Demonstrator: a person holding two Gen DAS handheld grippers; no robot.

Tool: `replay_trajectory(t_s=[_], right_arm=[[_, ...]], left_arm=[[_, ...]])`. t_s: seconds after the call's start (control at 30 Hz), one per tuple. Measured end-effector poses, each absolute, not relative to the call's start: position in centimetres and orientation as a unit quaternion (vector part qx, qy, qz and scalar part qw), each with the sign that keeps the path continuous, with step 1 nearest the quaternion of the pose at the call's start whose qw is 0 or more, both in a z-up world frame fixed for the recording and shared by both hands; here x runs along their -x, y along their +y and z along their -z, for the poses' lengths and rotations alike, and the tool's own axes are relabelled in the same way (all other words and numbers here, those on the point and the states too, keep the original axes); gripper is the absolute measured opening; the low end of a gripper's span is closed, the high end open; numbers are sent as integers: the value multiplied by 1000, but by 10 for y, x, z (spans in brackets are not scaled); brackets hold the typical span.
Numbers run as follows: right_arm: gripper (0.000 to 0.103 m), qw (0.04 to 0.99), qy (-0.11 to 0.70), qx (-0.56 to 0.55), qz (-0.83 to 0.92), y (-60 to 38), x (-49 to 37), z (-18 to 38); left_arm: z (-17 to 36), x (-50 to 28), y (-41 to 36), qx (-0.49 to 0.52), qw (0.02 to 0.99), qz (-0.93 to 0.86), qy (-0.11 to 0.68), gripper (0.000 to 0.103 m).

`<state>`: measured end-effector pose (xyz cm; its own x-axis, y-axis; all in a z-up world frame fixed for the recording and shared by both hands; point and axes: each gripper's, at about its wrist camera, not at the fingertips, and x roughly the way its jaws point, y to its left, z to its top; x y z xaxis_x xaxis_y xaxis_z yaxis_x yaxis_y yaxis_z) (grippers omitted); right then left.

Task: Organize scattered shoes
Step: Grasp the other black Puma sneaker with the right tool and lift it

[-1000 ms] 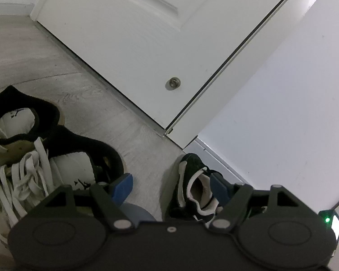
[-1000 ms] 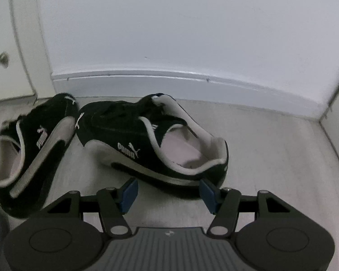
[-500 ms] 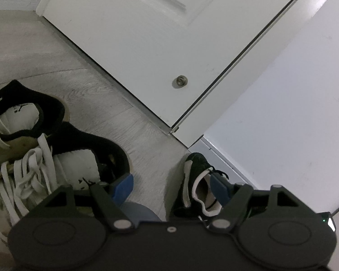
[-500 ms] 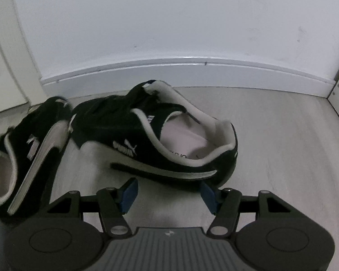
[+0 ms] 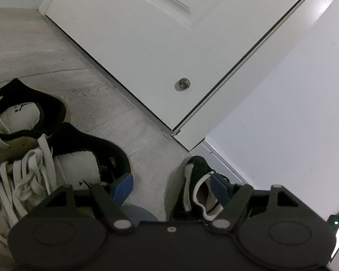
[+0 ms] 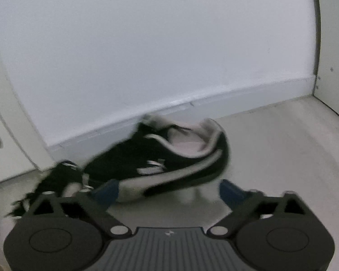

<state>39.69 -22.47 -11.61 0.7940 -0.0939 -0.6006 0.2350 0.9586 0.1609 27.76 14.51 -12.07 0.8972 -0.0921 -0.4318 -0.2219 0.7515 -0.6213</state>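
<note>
Change since earlier frame: black sneaker (image 6: 169, 162) in the right wrist view has swung round, heel now toward 1 o'clock, image blurred by motion; second black sneaker (image 6: 56, 180) has slid toward 9 o'clock, partly hidden behind the finger; judged mid-repositioning, pair not yet aligned.

Right gripper (image 6: 168, 190): fingers spread wide, nothing between them; black sneaker just beyond the tips at 12 o'clock; baseboard (image 6: 192, 106) behind it.

Left gripper (image 5: 169, 184): fingers apart, holding nothing; white high-top sneakers (image 5: 34, 158) at 9 o'clock, side by side; one black sneaker at 1 o'clock by the wall; door (image 5: 135, 45) farthest, at 12 o'clock.
</note>
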Motion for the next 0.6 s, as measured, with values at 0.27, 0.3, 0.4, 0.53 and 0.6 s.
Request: replay_trajectory(t_s=[0.27,0.3,0.4,0.53,0.6], right_arm=[[74,892,402,-201,58,-235,-462,126],[74,883,409,-222,58,-241,-465,130],[74,869,412,-266,74,-271,-473,138],[74,895,375,-230,72,-291,-486,132],[74,905,366,-195,92,-291,-492,127]], left_arm=[[122,-277,144,349,909,-35,224,76],[122,-277,144,350,909,-35,224,76],[123,-278,144,353,908,-35,223,76],[124,-279,142,347,910,-34,224,77],[124,-280,140,341,912,-33,226,77]])
